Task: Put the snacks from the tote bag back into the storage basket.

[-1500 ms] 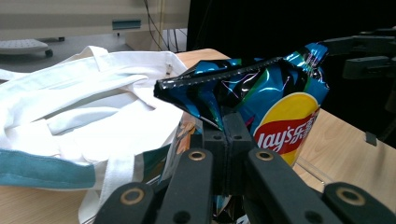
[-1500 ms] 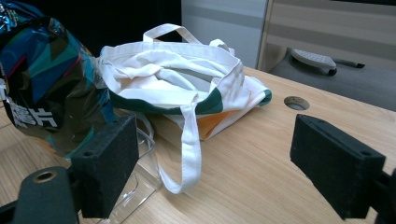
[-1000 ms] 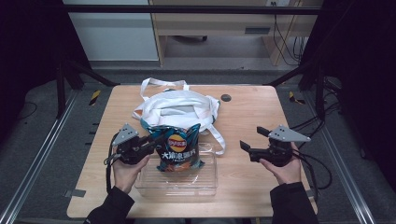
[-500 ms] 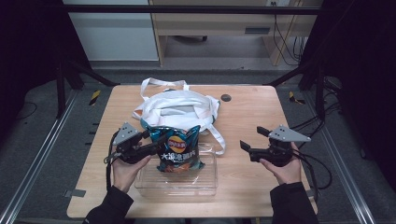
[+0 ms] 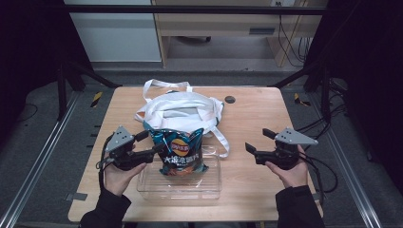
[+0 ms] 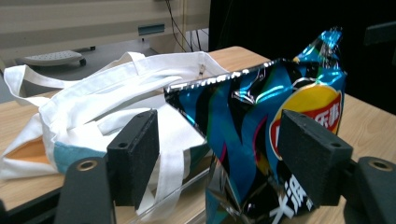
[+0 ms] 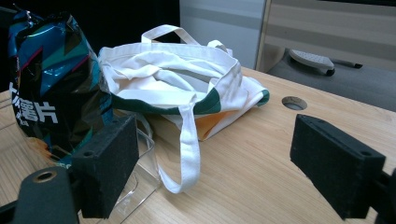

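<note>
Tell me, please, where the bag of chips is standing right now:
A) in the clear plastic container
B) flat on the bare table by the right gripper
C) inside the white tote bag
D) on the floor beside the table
A: the bag of chips stands upright with its bottom inside the clear plastic container, just in front of the white tote bag; the left gripper, whose jaws have just been opening, is beside it.
</note>
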